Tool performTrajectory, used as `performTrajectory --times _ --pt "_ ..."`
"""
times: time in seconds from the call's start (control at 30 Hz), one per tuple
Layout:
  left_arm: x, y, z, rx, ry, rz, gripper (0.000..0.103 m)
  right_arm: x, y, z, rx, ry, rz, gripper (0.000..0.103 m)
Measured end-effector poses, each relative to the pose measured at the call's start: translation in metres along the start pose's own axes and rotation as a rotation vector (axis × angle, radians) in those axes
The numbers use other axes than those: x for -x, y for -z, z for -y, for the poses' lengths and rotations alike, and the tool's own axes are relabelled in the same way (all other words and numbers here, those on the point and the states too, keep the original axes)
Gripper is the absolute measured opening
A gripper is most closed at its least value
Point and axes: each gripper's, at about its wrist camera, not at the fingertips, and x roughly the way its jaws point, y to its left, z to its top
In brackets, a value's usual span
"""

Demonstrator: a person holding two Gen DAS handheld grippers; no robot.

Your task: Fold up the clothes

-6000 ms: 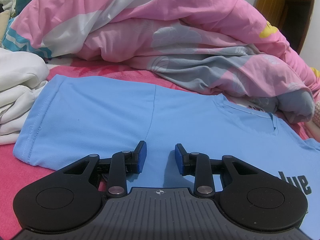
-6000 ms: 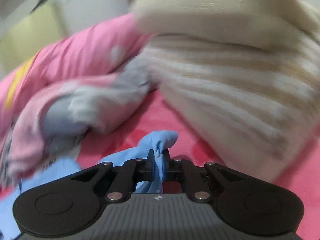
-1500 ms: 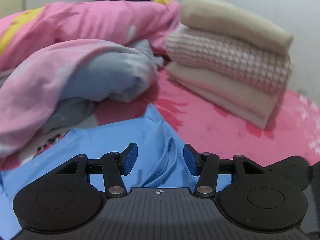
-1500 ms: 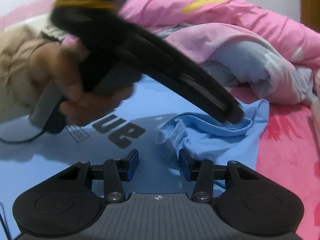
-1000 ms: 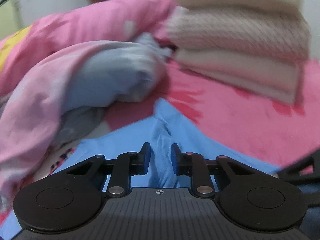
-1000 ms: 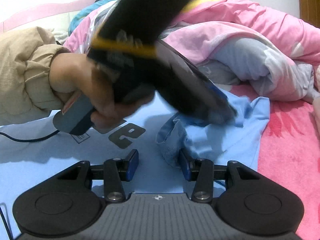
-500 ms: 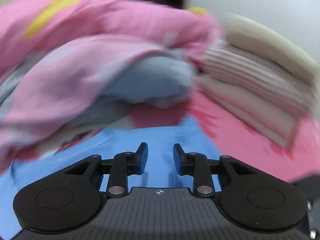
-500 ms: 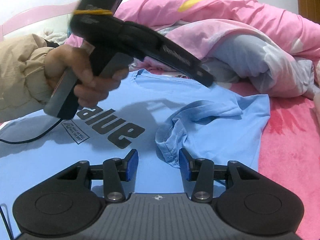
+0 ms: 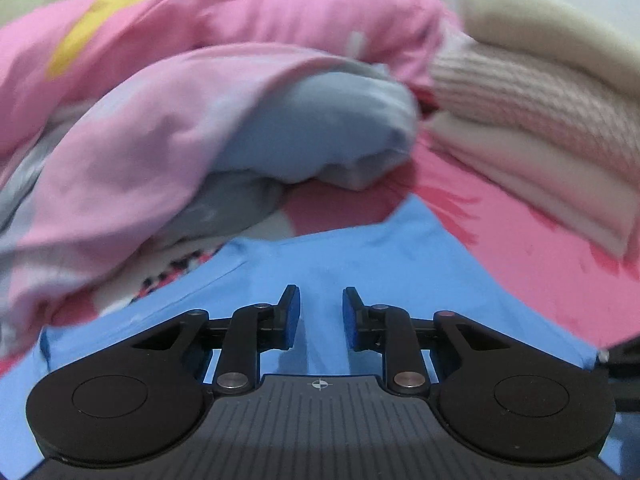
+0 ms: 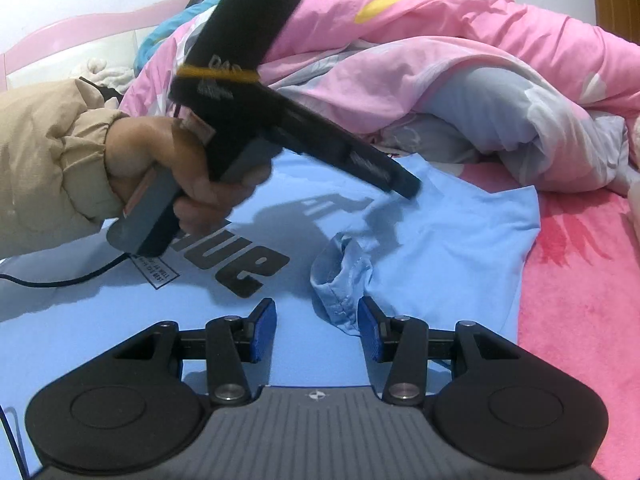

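Observation:
A light blue T-shirt (image 10: 460,248) with dark lettering lies spread on the pink bed, and its sleeve hem (image 10: 340,280) is bunched into a crumple. My right gripper (image 10: 316,330) rests low over the shirt, open, with that crumple just ahead of its right pad. A person's hand (image 10: 160,160) holds my left gripper (image 10: 408,190), whose tip hangs over the shirt's shoulder. In the left wrist view my left gripper (image 9: 320,316) has its jaws narrow and closing. Only flat blue shirt cloth (image 9: 360,264) shows below the gap, and nothing is pinched.
A rumpled pink and grey quilt (image 10: 480,60) is heaped behind the shirt. Folded cream and pink knitwear (image 9: 540,120) is stacked at the right on the pink bedsheet (image 9: 540,272). A black cable (image 10: 60,282) trails over the shirt at the left, below a beige sleeve (image 10: 48,160).
My left gripper came off the bunched sleeve fold, which now lies flatter, and shifted towards the shoulder with a slight roll. The right gripper has not moved.

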Motion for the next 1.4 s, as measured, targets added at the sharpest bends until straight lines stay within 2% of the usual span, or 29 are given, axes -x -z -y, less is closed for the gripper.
performTrajectory --times 0.1,0.23,0.37,0.6,0.8,0.9,0.93,0.97,1.0,1.03,1.1,1.2,1.33,1.4 --pt "-0.001 -0.003 -0.020 0.126 0.076 -0.035 0.023 0.000 0.000 0.000 -0.003 -0.001 -0.001 0.049" --pt "-0.006 -0.003 -0.034 0.242 0.132 -0.023 0.024 0.001 0.000 0.000 -0.007 -0.002 0.000 0.049" --pt "-0.012 -0.005 -0.039 0.305 0.129 -0.032 0.024 0.003 0.000 0.002 -0.025 -0.007 0.007 0.049" --pt "0.011 0.004 -0.055 0.399 0.149 -0.031 0.024 0.017 -0.005 0.000 -0.067 0.005 0.047 0.049" --pt "0.025 0.020 -0.076 0.502 0.158 -0.010 0.024 0.010 -0.011 -0.026 0.052 0.159 0.050 0.047" --pt "0.027 0.030 -0.081 0.532 0.176 0.001 0.024 0.002 -0.013 -0.037 0.109 0.225 0.046 0.039" --pt "0.027 0.033 -0.083 0.539 0.185 0.002 0.024 -0.001 -0.014 -0.039 0.122 0.239 0.037 0.030" --pt "0.027 0.035 -0.084 0.546 0.198 0.004 0.024 -0.006 -0.015 -0.039 0.127 0.257 0.021 0.016" --pt "0.028 0.036 -0.086 0.553 0.209 0.007 0.025 -0.009 -0.015 -0.037 0.120 0.273 0.010 0.010" --pt "0.028 0.037 -0.087 0.561 0.215 0.008 0.026 -0.008 -0.015 -0.034 0.095 0.280 0.014 0.009" --pt "0.028 0.039 -0.090 0.582 0.230 0.011 0.028 0.008 -0.018 -0.011 -0.065 0.260 0.080 0.007" --pt "0.025 0.041 -0.096 0.656 0.281 0.011 0.030 0.032 -0.008 0.042 -0.434 0.159 0.195 0.007" --pt "0.017 0.041 -0.100 0.785 0.371 0.015 0.030 0.034 0.038 0.106 -0.898 0.024 0.275 0.007" --pt "0.013 0.039 -0.096 0.797 0.384 0.010 0.030 0.032 0.061 0.131 -1.089 -0.036 0.296 0.007"
